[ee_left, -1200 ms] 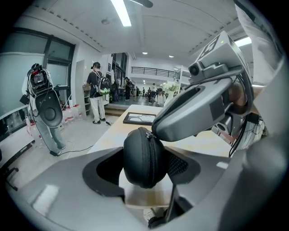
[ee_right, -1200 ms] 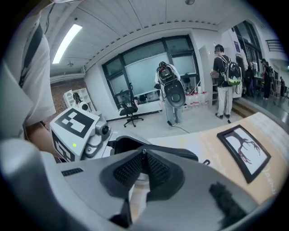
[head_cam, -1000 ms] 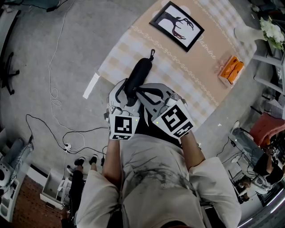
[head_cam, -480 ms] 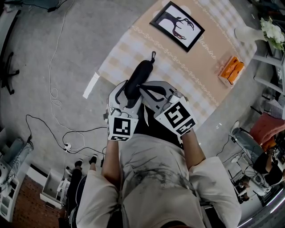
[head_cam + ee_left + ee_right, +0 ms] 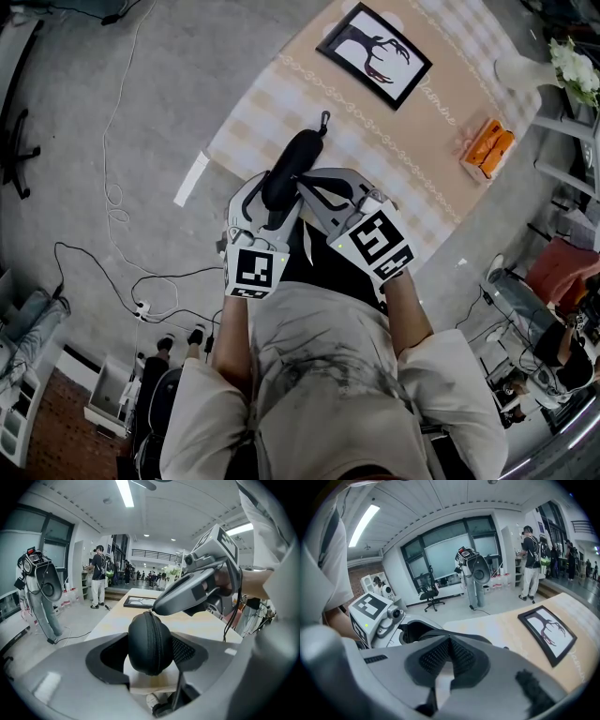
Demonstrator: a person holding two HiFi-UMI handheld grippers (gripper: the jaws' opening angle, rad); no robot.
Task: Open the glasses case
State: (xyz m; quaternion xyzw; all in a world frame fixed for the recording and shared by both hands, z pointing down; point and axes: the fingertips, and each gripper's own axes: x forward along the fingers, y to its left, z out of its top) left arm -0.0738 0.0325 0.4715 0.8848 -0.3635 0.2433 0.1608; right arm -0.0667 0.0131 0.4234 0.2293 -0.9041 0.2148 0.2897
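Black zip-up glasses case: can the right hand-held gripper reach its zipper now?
Probably yes: the left hand-held gripper holds the black glasses case zipper up, and the right hand-held gripper, jaws shut, sits at it.

A black-framed picture of a bare tree (image 5: 373, 54) lay at the far end of the bench (image 5: 403, 159), which was covered in a pale checked cloth, and an orange packet (image 5: 487, 147) sat well apart from it near the right edge. White flowers (image 5: 574, 64) stood beyond that edge, and thin cables (image 5: 112, 187) trailed over the grey floor (image 5: 94, 84) to a power strip (image 5: 141, 307). Farther off stood an office chair (image 5: 430, 597), a grey robot on a stand (image 5: 472, 576) and a person with a backpack (image 5: 530, 562).
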